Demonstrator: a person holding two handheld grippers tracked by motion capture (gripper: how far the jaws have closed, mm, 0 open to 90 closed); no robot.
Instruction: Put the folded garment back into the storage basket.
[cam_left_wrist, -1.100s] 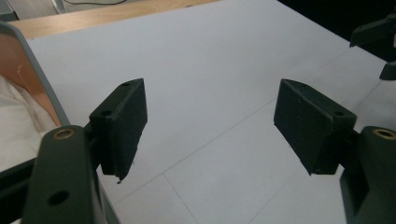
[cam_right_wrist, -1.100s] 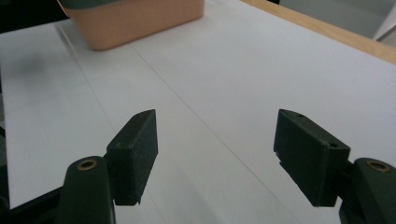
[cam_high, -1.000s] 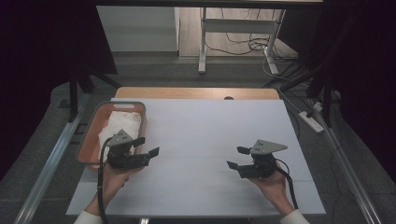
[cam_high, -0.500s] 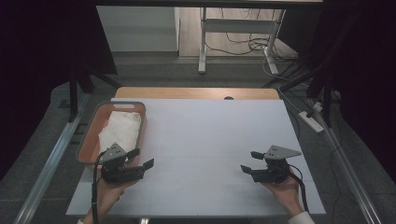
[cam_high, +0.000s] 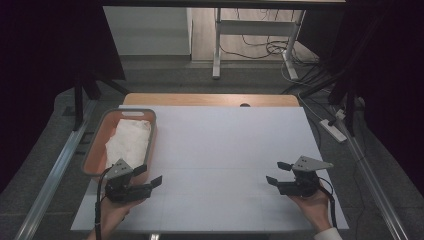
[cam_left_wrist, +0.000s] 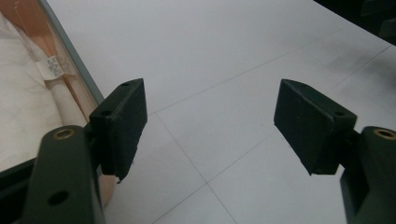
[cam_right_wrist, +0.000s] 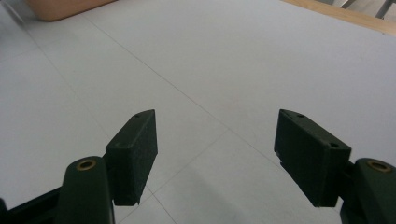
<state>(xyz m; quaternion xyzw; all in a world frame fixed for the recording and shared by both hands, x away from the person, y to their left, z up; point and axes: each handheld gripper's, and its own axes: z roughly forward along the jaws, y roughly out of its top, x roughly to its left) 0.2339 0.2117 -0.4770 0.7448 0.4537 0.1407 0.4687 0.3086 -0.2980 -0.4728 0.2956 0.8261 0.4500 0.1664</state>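
My left gripper (cam_high: 150, 175) stands open near the table's front left, held in a hand, its jaws pointing right with nothing between them. In the left gripper view the left gripper (cam_left_wrist: 210, 126) frames bare white tabletop. Just beside it sits an orange basket (cam_high: 98, 141) with a grey rim, holding a folded white cloth (cam_high: 129, 142); the cloth (cam_left_wrist: 23, 88) and its small label show at the left. My right gripper (cam_high: 278, 172) stands open at the front right, jaws pointing left. Between its jaws, the right gripper (cam_right_wrist: 215, 154) has only tabletop.
A white sheet (cam_high: 220, 150) covers the wooden table (cam_high: 210, 100), whose far edge shows as a bare strip. The basket's corner (cam_right_wrist: 60, 9) appears far off in the right gripper view. Cables and table legs lie on the floor beyond.
Both hands have drawn back toward the front edge and outward, the left gripper to the left, the right gripper to the right. Both stay open and empty.
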